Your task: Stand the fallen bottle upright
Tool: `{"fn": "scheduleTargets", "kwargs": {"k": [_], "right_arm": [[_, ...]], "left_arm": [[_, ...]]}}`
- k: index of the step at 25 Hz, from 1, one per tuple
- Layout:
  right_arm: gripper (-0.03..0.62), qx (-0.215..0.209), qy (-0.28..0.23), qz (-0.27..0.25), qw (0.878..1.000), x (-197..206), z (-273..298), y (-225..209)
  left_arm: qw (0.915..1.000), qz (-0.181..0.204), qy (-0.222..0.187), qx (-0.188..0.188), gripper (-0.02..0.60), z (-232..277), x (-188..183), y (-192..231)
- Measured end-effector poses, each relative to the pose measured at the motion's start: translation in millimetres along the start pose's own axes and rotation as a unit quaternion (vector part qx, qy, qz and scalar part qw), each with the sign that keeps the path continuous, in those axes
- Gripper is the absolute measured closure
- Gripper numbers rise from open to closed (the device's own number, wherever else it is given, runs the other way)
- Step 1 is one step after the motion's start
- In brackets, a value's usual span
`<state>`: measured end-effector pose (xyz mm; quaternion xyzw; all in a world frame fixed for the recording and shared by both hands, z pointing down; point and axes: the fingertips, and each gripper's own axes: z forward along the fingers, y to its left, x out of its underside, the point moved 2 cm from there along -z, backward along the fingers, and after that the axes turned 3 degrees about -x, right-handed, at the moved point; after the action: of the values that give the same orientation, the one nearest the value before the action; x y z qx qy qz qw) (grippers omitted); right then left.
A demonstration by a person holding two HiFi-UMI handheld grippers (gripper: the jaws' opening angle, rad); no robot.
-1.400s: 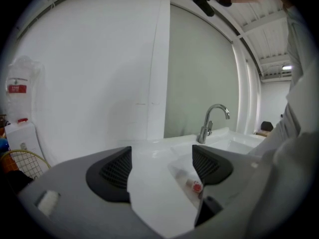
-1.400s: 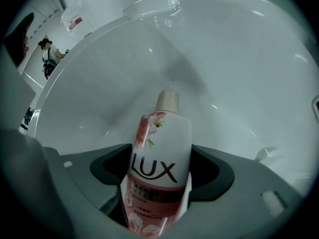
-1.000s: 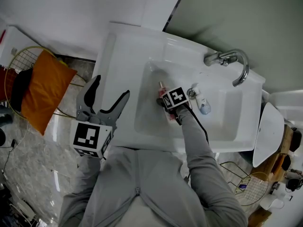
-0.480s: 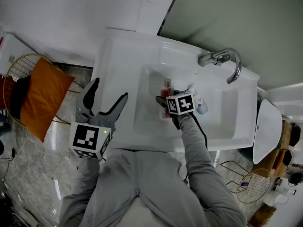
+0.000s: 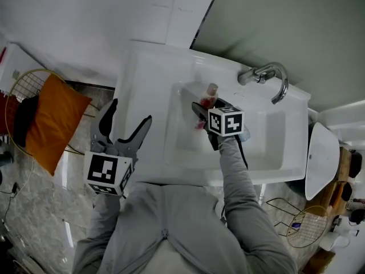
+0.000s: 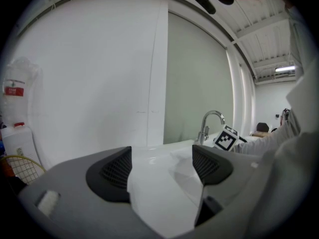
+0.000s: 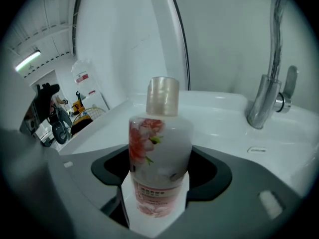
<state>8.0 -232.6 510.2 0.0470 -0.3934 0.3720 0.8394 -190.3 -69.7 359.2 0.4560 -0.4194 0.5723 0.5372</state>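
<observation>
A clear bottle (image 7: 159,158) with a pink flower label and a pale cap sits between the pads of my right gripper (image 7: 159,169), which is shut on its lower body. In the head view the bottle (image 5: 209,97) hangs above the white sink basin (image 5: 182,147), cap pointing toward the back wall, with the right gripper (image 5: 204,110) under its marker cube. My left gripper (image 5: 131,112) hovers left of the sink over its rim. In the left gripper view it (image 6: 162,168) is open, nothing between its pads.
A chrome faucet (image 5: 269,74) stands at the back right of the sink (image 5: 142,67). A small clear item (image 5: 246,135) lies in the basin, partly behind the right cube. On the floor at left, a wire basket holds an orange cushion (image 5: 54,113).
The right gripper has risen out of the basin with the bottle in it. The bottle has tipped from lying flat to cap-up. The left gripper has kept still.
</observation>
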Motion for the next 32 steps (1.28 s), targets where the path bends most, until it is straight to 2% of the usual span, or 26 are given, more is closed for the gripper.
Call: {"fn": "scheduleTargets", "kwargs": {"k": [4,8,14,24,32], "right_arm": [[0.258,0.020,-0.065,0.006,0.998,-52.3,-18.0,-12.3],[0.258,0.051,-0.131,0.022,0.990,-102.8,-36.0,-33.1],[0.258,0.095,-0.168,0.016,0.981,-152.4,-36.5,-60.6],[0.258,0.190,-0.205,0.020,0.960,-168.4,-31.0,-100.3],[0.258,0.212,-0.229,0.001,0.950,-161.7,-22.4,-97.1]], "left_arm": [[0.9999,-0.005,0.000,-0.011,0.151,-5.3,1.4,9.0],[0.9998,-0.009,-0.002,-0.019,0.151,-10.3,1.6,14.9],[0.9992,-0.014,0.001,-0.038,0.151,-14.7,4.3,32.4],[0.9977,-0.021,0.012,-0.064,0.151,-13.1,9.5,56.8],[0.9982,-0.018,0.021,-0.053,0.151,-0.6,12.0,57.2]]}}
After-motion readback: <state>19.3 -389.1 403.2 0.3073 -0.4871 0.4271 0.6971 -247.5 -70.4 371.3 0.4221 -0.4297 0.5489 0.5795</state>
